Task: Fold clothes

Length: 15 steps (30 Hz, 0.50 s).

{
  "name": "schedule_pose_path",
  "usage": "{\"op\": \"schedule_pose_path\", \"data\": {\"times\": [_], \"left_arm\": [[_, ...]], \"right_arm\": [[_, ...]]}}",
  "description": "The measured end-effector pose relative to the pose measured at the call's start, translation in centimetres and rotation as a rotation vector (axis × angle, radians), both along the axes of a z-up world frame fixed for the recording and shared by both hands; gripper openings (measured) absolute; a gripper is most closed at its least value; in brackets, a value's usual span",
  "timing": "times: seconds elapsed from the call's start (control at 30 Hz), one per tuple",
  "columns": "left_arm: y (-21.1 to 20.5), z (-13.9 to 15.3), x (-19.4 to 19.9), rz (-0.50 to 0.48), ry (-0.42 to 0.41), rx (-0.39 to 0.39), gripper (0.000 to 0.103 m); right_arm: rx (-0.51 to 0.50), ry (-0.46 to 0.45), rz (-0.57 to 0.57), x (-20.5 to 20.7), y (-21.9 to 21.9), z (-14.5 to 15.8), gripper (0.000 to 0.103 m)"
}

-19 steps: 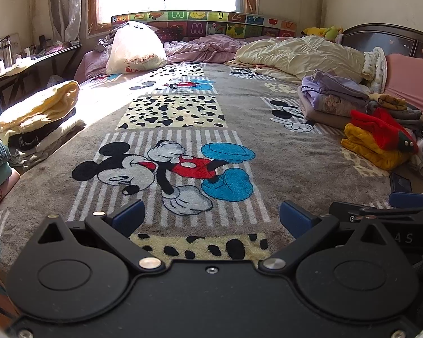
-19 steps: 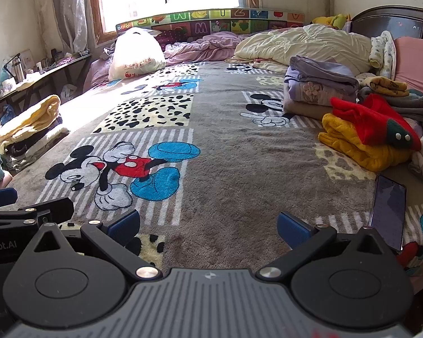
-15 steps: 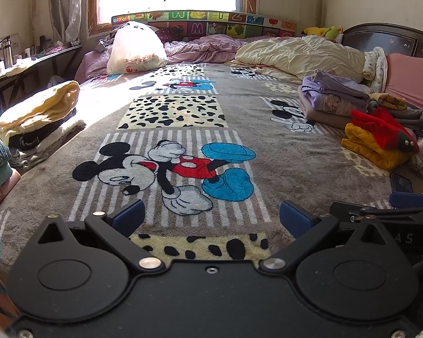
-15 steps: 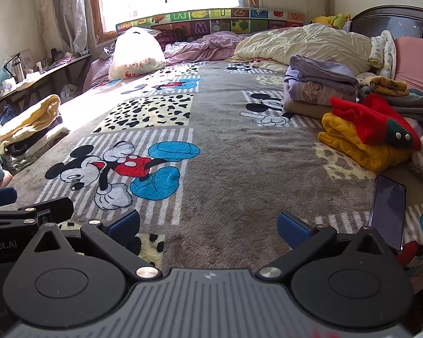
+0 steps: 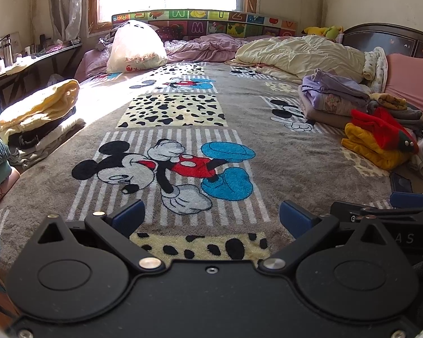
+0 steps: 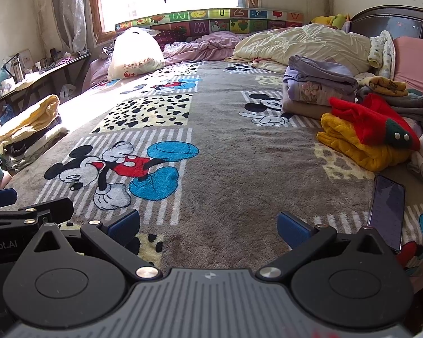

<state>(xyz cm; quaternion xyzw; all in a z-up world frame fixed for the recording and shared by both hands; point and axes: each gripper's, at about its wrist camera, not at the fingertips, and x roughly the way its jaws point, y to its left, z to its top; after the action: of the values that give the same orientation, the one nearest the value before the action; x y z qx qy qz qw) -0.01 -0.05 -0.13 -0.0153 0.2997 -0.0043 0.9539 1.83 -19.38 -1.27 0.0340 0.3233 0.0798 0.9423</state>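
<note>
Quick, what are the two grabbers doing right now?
Left gripper: jaws open, holding nothing.
Right gripper: jaws open, holding nothing.

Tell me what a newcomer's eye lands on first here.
The cartoon mouse woven into the grey blanket fills the middle, just beyond the open jaws. At the right edge a red garment lies on a yellow one, with a dark phone flat nearby.

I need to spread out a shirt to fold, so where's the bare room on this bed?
The middle of the blanket is free, between the folded stack by its left edge and the red and yellow clothes. The right side is crowded, with a phone there.
</note>
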Motion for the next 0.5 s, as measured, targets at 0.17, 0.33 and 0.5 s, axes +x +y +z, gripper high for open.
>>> {"op": "schedule_pose_path", "data": {"times": [0.17, 0.33, 0.5], "left_arm": [[0.09, -0.08, 0.03, -0.001, 0.000, -0.002, 0.103], [0.14, -0.15, 0.08, 0.000, 0.002, -0.004, 0.103], [0.16, -0.30, 0.11, -0.001, 0.005, -0.009, 0.103]], "right_arm": [[-0.002, 0.004, 0.002, 0.05, -0.10, 0.13, 0.103], [-0.005, 0.004, 0.000, 0.11, 0.06, 0.18, 0.103], [-0.008, 0.006, -0.001, 0.07, 0.16, 0.18, 0.103]]}}
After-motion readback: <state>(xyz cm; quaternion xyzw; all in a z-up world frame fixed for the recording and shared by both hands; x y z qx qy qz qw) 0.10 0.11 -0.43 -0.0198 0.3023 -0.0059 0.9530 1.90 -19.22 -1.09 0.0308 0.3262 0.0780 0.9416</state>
